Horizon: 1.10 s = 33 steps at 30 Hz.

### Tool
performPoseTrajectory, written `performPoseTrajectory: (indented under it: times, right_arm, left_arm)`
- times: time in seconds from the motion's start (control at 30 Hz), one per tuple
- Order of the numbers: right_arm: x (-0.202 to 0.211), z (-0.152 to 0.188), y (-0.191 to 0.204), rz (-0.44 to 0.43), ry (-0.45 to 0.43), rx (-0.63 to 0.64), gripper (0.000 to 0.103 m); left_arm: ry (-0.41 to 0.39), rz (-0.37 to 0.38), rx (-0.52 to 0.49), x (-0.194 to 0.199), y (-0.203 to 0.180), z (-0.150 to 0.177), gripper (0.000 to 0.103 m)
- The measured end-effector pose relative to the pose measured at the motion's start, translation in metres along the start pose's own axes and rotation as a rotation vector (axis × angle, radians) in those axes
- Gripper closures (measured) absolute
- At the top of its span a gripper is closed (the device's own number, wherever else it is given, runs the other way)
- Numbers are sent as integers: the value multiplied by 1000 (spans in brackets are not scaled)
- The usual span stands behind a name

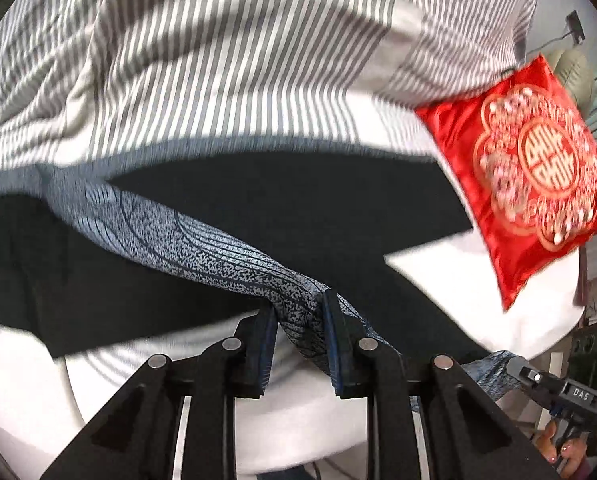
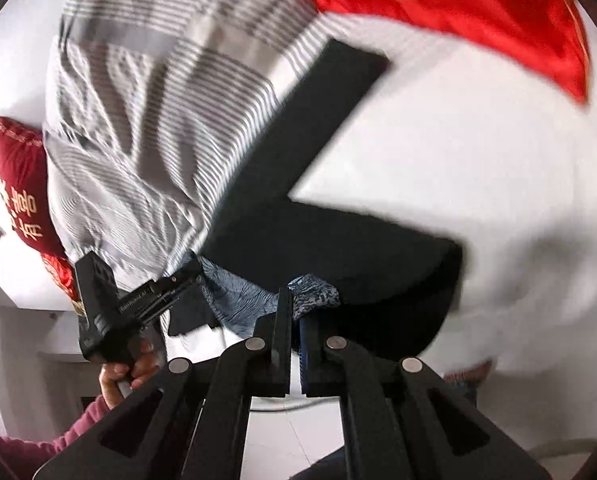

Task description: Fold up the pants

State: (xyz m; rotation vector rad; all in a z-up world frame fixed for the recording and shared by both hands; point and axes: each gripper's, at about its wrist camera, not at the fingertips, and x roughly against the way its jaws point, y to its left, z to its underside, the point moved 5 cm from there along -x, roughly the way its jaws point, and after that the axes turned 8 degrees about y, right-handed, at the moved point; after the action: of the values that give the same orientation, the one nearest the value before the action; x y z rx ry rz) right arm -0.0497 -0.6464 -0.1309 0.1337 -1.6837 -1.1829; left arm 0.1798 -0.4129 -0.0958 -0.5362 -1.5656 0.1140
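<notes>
The black pants (image 1: 258,200) lie spread on the white bed (image 1: 458,272), their two legs making a V. The left hand-held gripper (image 1: 300,312) is clamped on the patterned blue-grey waistband (image 1: 202,240). The right hand-held gripper (image 2: 296,312) pinches the same band. A striped grey quilt (image 1: 218,60) borders the far edge. A shiny red cushion (image 1: 538,168) lies just beside the right leg.

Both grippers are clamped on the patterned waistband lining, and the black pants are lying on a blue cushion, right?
Not quite: the pants lie on the white sheet, and the cushion is red, as the left wrist view shows. The left gripper and right gripper do clamp the patterned lining.
</notes>
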Motion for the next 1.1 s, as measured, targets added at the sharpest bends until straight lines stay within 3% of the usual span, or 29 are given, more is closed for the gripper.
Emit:
performPoseTrajectory:
  times: [0.27,0.53,0.77,0.93,1.1]
  right_arm:
    - [17,-96,39,46,-76,96,100]
    - [-18,-192,48,225,-56,140,101]
    - [-57,-236,31,266,-4,103,101]
    - [-84,-268,12,268,70,94,101]
    - [-117,-283,-3,403,218,132,99]
  left_arm:
    - [-63,-25,-32,8,-13,-76,79]
    - [-37,-38,-61,-20,-14,-130,79]
    - [-27,-105,-115,-34,-13,-144,79]
    - [-36,-178,-65,-36,0,-143,79]
    - [6,-240,-20,-51,8,-128,79]
